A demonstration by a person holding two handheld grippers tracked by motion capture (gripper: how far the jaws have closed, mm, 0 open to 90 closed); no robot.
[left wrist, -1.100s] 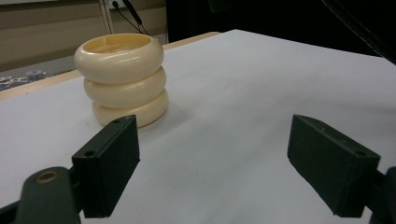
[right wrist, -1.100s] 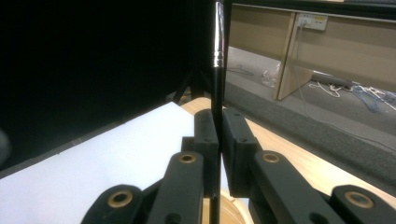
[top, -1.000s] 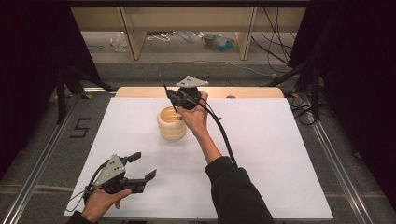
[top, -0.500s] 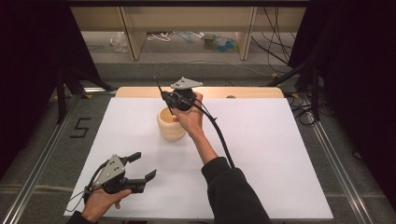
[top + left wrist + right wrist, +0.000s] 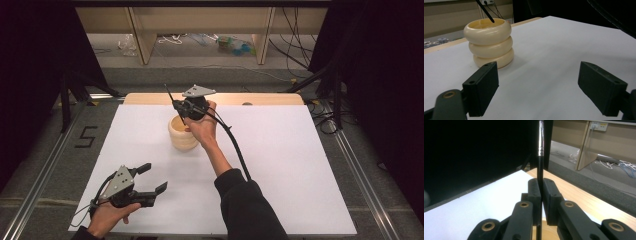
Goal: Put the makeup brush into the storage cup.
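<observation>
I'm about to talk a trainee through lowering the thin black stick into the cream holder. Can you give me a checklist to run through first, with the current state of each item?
1. Right tongs gripping the stick: ok, jaws shut on it.
2. Stick near upright in that grip: ok in the right gripper view; in the high view it leans a little.
3. Stick's lower end over the holder mouth: ok, the end sits at the rim opening.
4. Holder upright on the white sheet: ok.
5. Holder free inside: cannot tell, its bottom is hidden.
6. Left tongs out of the way: ok, open, holding nothing, well short of the holder.
</observation>
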